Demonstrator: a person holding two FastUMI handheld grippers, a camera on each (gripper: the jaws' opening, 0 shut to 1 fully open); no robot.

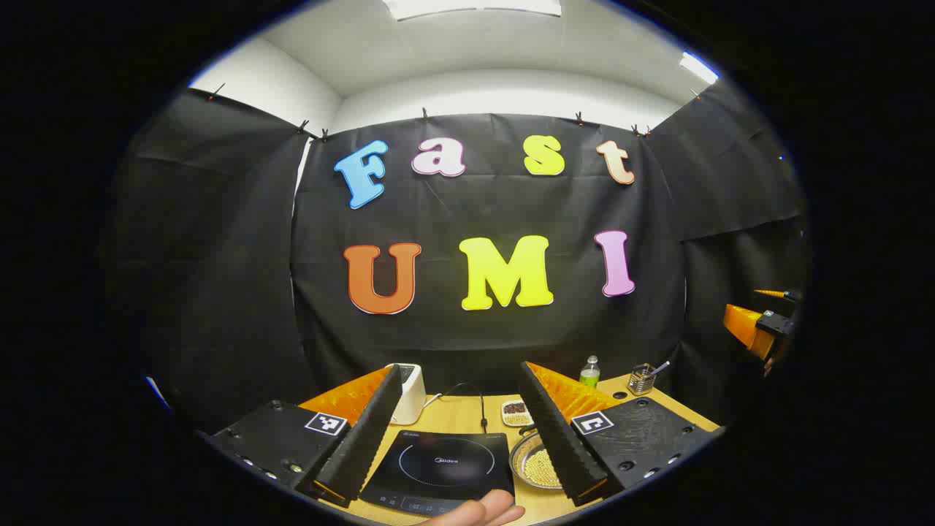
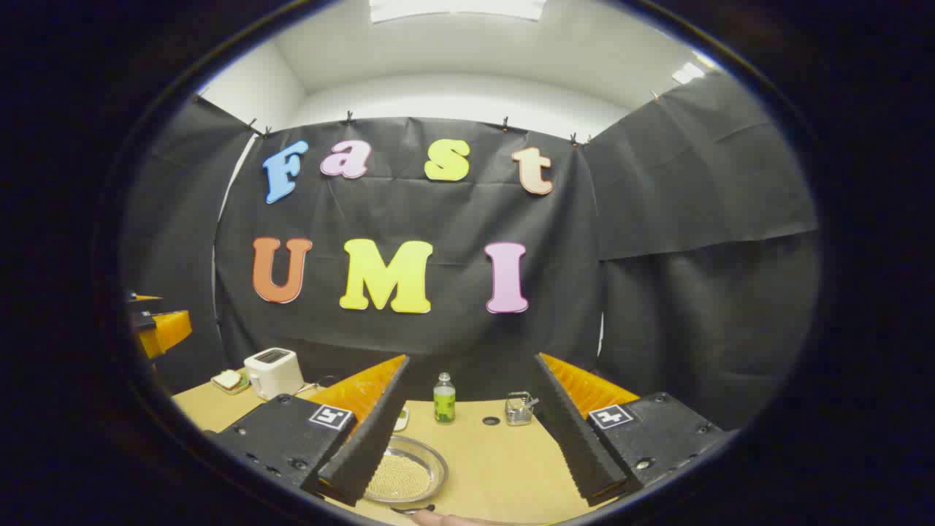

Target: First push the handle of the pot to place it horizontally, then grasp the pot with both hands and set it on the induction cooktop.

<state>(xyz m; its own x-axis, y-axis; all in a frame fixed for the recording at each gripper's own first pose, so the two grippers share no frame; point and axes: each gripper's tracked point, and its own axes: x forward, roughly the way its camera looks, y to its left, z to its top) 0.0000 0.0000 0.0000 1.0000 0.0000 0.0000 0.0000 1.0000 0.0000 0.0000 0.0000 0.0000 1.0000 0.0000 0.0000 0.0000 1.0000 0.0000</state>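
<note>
Hovering above the worktop (image 1: 460,413) in the left gripper view, the left gripper (image 1: 460,467) has its 2 fingers spread wide, released, gripping nothing. Between them lies the induction cooktop (image 1: 442,467), with the pot (image 1: 537,464) just beside it, grains inside. Behind stand a toaster (image 1: 409,391) and a green bottle (image 1: 589,372). Over to the right gripper view: the right gripper (image 2: 467,464) is likewise released, and the pot (image 2: 405,475) sits by its one finger, handle at the near edge.
</note>
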